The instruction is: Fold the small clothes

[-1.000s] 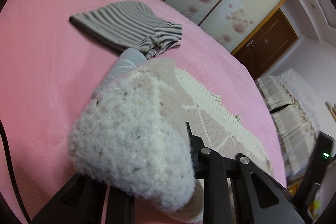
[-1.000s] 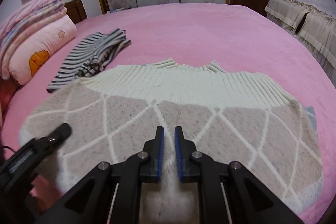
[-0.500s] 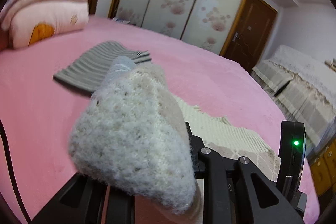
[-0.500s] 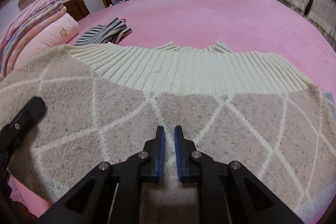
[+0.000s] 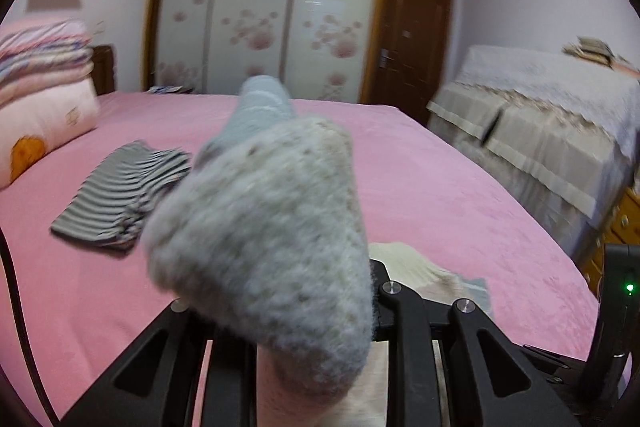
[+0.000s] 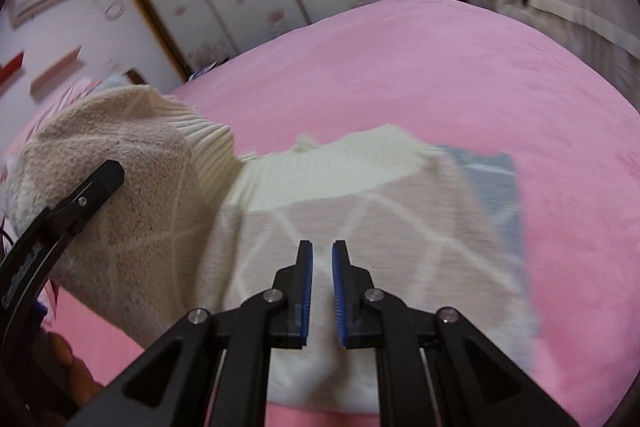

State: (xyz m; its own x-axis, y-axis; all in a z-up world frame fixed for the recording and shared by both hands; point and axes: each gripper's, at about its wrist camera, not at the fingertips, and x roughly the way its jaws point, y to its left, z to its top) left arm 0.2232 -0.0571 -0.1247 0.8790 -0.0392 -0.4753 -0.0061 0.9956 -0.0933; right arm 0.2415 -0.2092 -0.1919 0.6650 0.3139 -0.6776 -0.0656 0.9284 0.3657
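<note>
A small beige sweater [image 6: 360, 211] with a pale diamond pattern lies partly on a pink bed [image 6: 440, 67], its ribbed cream band toward the far side. The left gripper [image 5: 320, 307] is clamped on one bunched corner of the sweater, which is held up off the bed; its fingers are narrow and mostly hidden by the fluffy knit. In the right wrist view this lifted corner is seen at the left, above the flat part, which stretches away to the right. The right gripper [image 6: 321, 291] is nearly closed, and knit appears to be pinched low between its fingers, though the contact itself is blurred. The fold probably calls for the raised corner to be carried rightward across the flat half. A striped garment [image 5: 120, 191] lies apart on the bed's left; a pillow [image 5: 40, 123] is beyond it. Nothing is seen blocking the path.
</note>
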